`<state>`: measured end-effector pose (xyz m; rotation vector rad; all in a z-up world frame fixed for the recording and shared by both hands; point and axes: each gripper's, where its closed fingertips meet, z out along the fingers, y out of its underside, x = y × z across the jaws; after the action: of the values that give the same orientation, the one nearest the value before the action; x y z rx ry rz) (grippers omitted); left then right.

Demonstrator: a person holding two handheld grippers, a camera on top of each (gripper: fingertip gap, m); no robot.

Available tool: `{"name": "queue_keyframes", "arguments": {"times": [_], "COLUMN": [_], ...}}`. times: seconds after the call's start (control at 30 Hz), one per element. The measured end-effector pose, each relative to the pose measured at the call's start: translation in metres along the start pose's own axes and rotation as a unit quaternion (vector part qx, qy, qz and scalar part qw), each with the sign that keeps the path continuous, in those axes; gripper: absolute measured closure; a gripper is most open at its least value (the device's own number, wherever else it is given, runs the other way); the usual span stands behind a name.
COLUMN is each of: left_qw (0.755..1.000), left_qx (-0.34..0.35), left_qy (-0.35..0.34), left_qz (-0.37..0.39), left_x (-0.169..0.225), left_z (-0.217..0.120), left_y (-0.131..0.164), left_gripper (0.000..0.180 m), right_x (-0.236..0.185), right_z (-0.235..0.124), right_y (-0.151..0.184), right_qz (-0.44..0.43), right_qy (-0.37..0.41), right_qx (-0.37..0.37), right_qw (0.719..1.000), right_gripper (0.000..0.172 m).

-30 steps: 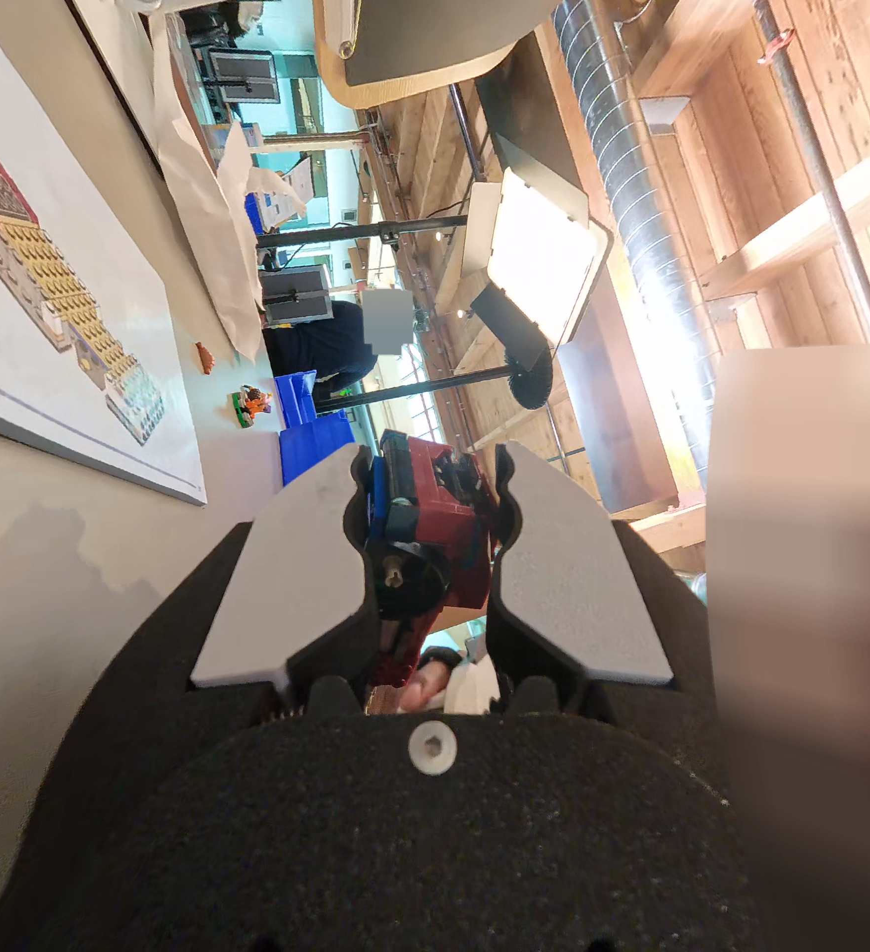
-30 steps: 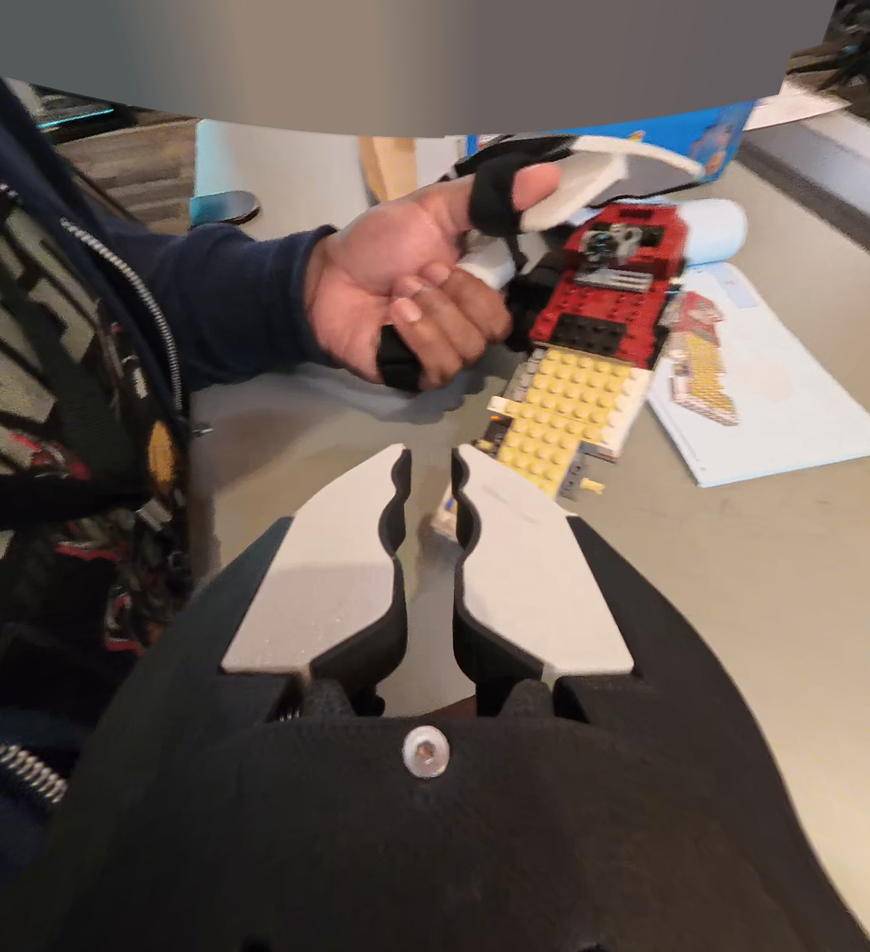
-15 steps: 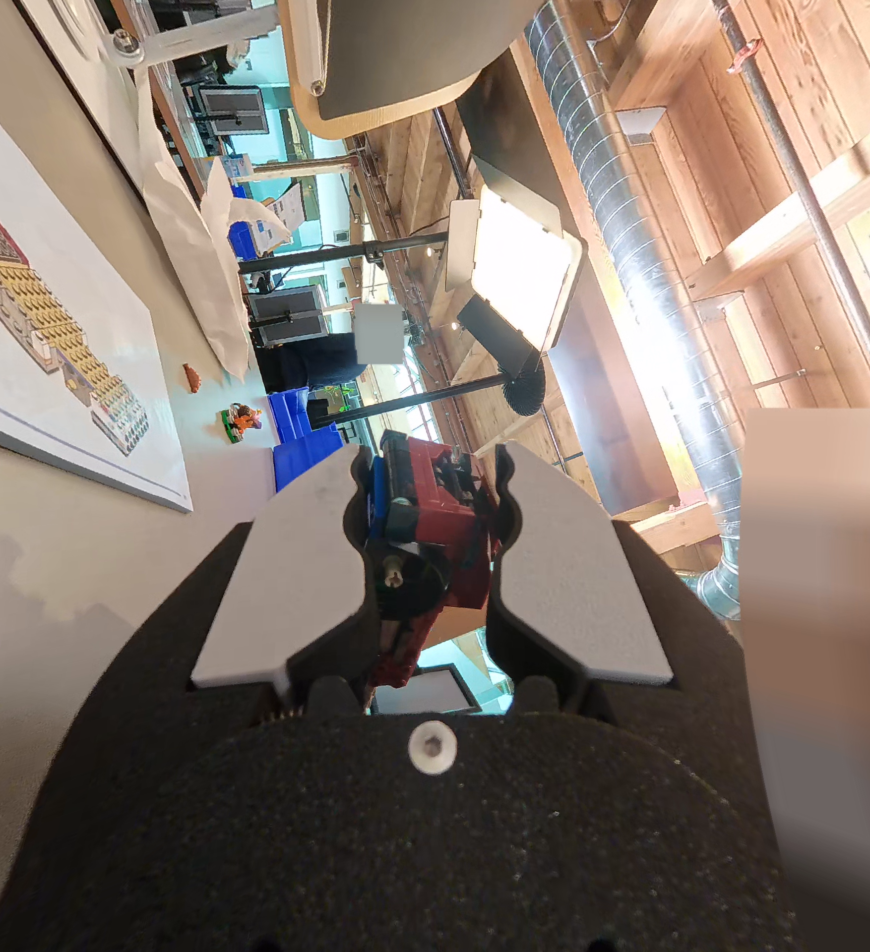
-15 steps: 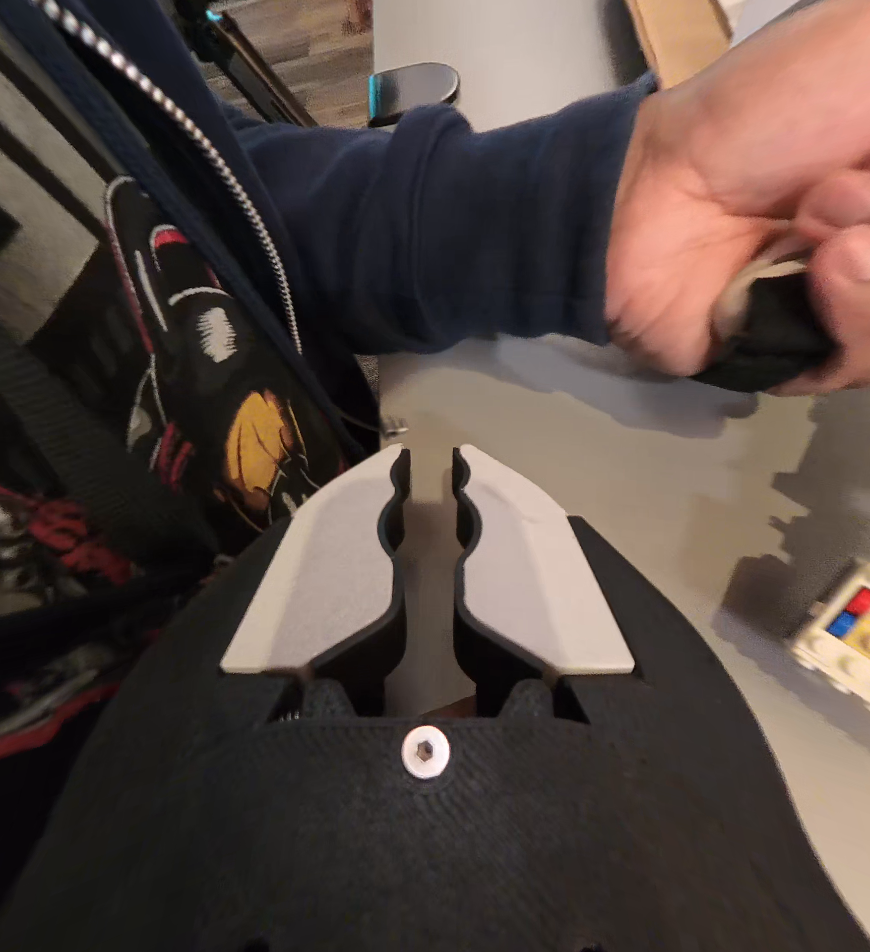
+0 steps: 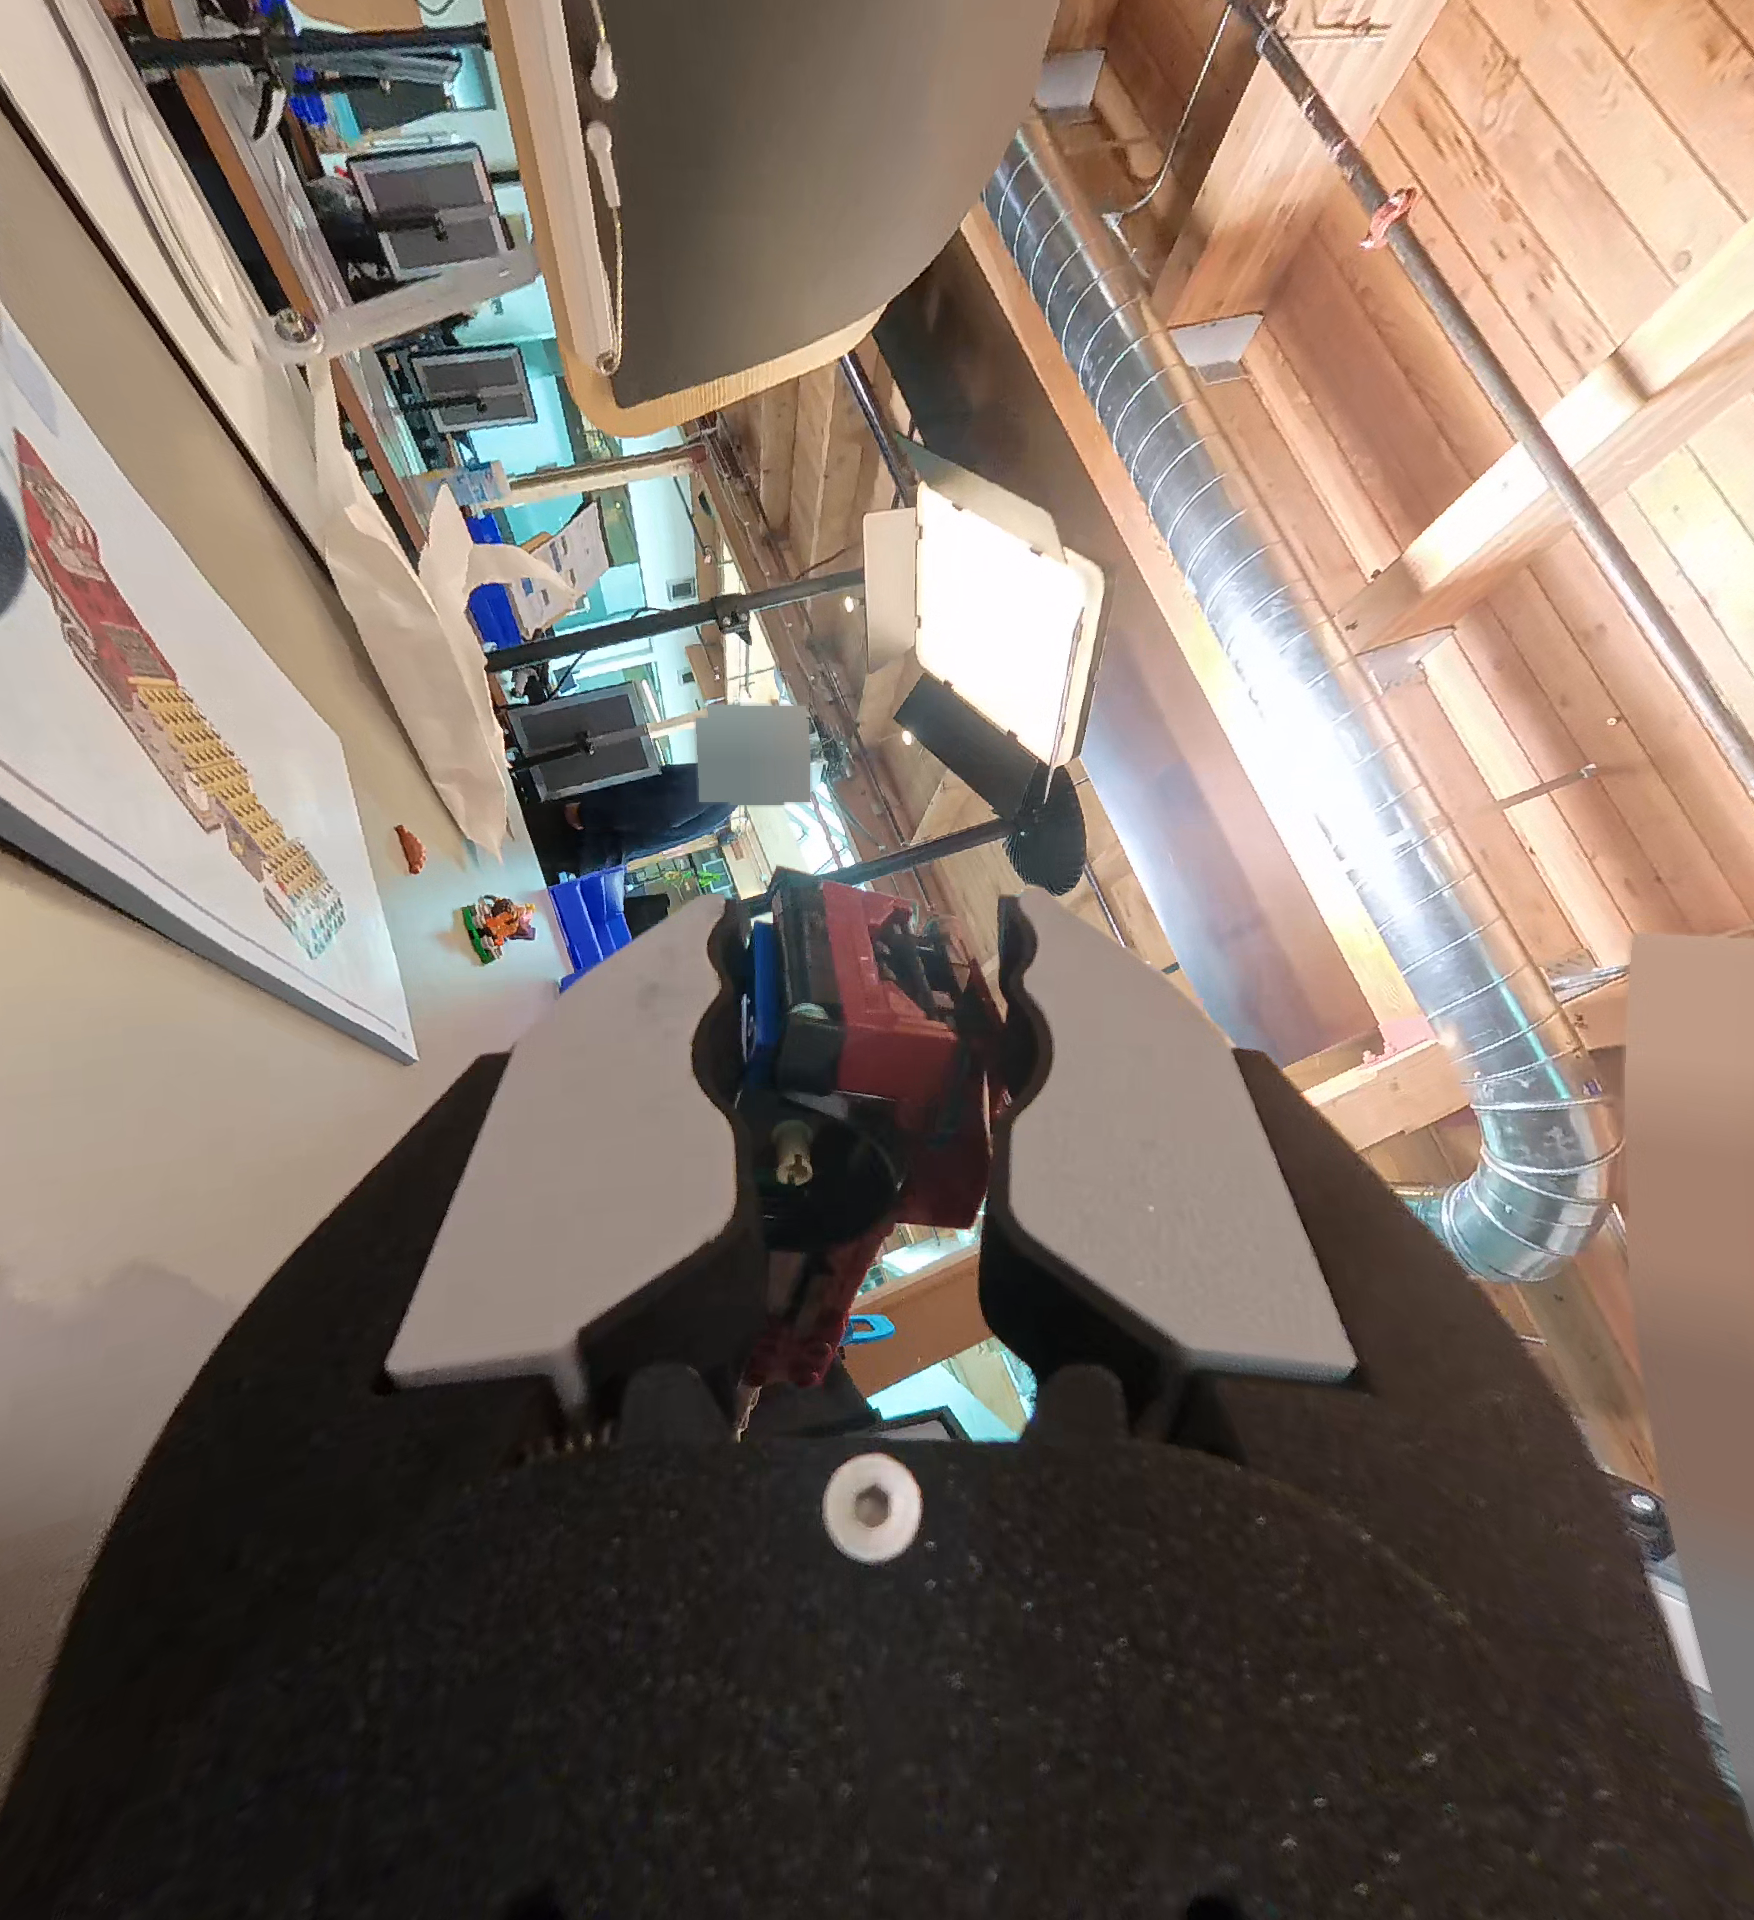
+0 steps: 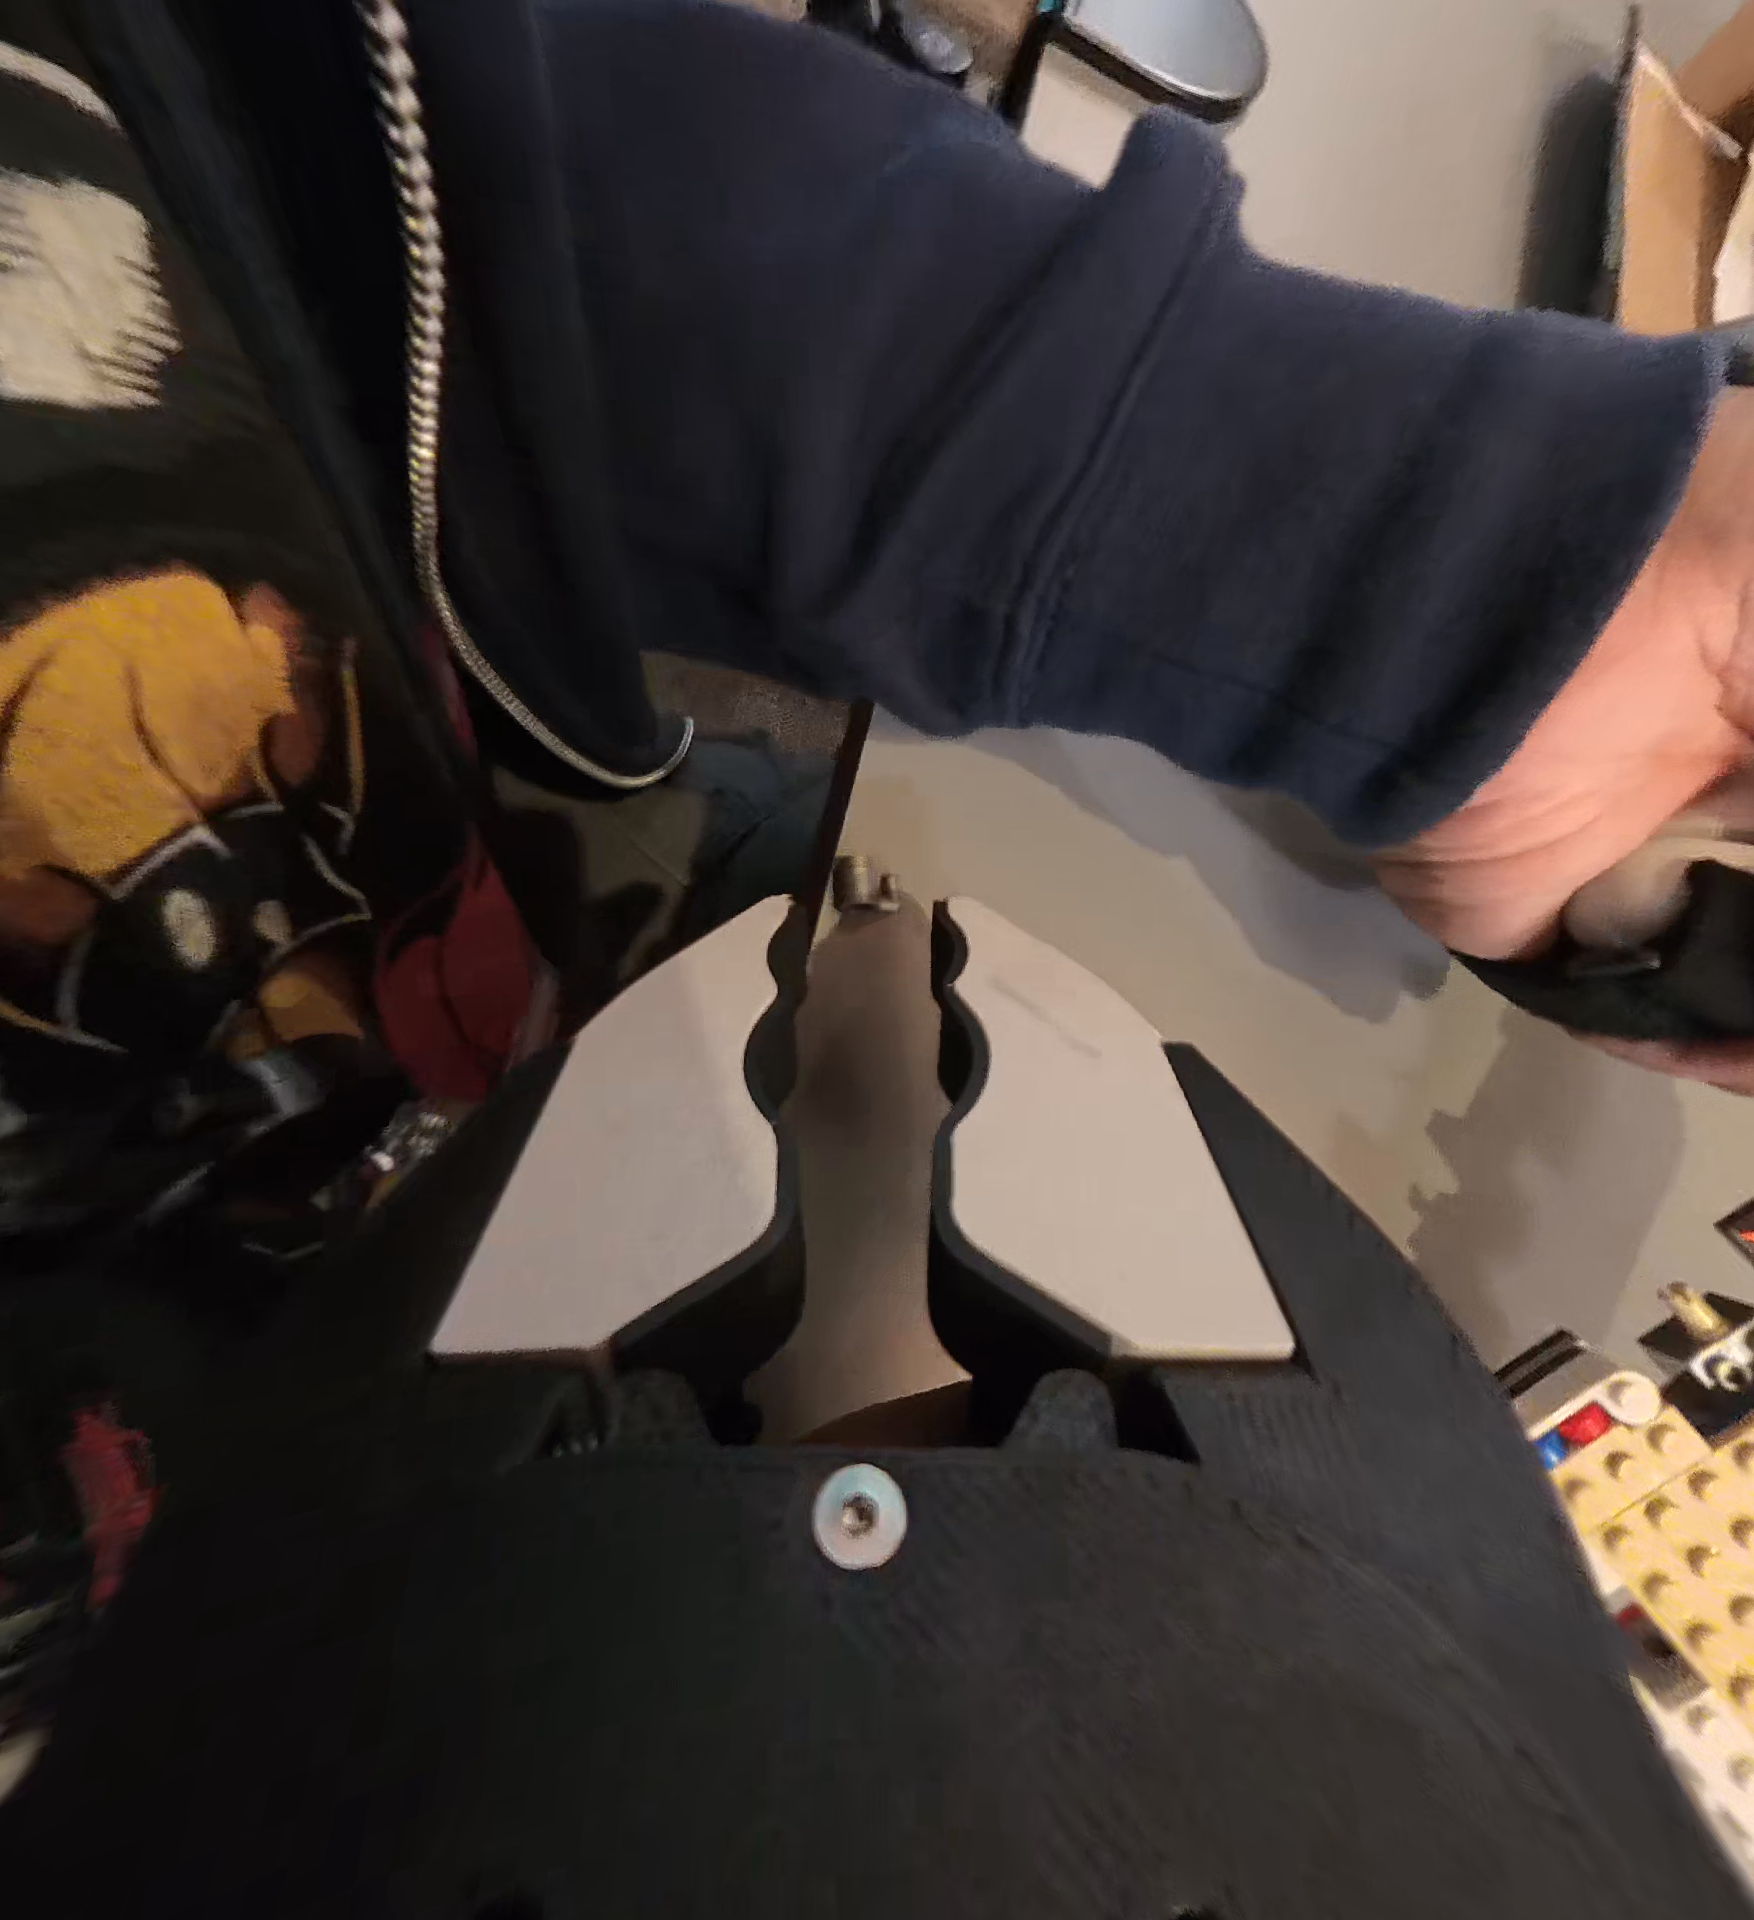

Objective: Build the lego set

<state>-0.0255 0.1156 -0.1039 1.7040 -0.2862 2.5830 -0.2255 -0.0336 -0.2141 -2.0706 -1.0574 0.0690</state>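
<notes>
My left gripper is shut on a dark red brick-built vehicle with blue and black parts and a black wheel on a tan axle. It holds the vehicle raised and tilted, with the ceiling behind it. My right gripper is open and empty, low over the grey table near its front edge. A small tan peg piece lies on the table just beyond its fingertips. A hand in a dark blue sleeve grips the other gripper's handle at the right.
A tan studded brick plate with grey and black parts lies at the lower right. In the left wrist view an instruction sheet, a small brown piece, a small orange and green build and blue bins are on the table. My hands' fingertips stand some 25 cm from each other.
My right gripper has swung away from the tan plate toward the person's body and the table's front edge, and its jaws have opened wider. My left gripper keeps its hold on the red vehicle.
</notes>
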Motion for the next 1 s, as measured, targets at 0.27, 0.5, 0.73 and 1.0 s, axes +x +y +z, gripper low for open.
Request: {"name": "queue_keyframes", "arguments": {"times": [0.27, 0.5, 0.73, 1.0], "left_qw": [1.0, 1.0, 0.999, 0.998], "left_qx": [0.003, -0.015, -0.014, 0.024], "left_qy": [-0.005, -0.004, -0.007, -0.018], "left_qz": [0.011, 0.01, 0.032, 0.049], "left_x": [0.0, -0.001, 0.001, -0.001], "left_z": [-0.011, -0.009, -0.008, -0.014], "left_y": [-0.002, 0.006, 0.005, -0.006], "left_gripper": [0.134, 0.135, 0.139, 0.171], "right_x": [0.0, 0.028, 0.059, 0.06], "right_z": [0.016, 0.007, -0.011, -0.023], "right_y": [0.0, 0.014, 0.039, 0.042], "right_qz": [-0.042, 0.054, 0.204, 0.233], "right_qy": [-0.05, -0.005, 0.057, 0.055], "right_qx": [-0.029, -0.057, -0.087, -0.035], "right_qw": [0.997, 0.997, 0.974, 0.97], "right_gripper": [0.152, 0.164, 0.164, 0.161]}}
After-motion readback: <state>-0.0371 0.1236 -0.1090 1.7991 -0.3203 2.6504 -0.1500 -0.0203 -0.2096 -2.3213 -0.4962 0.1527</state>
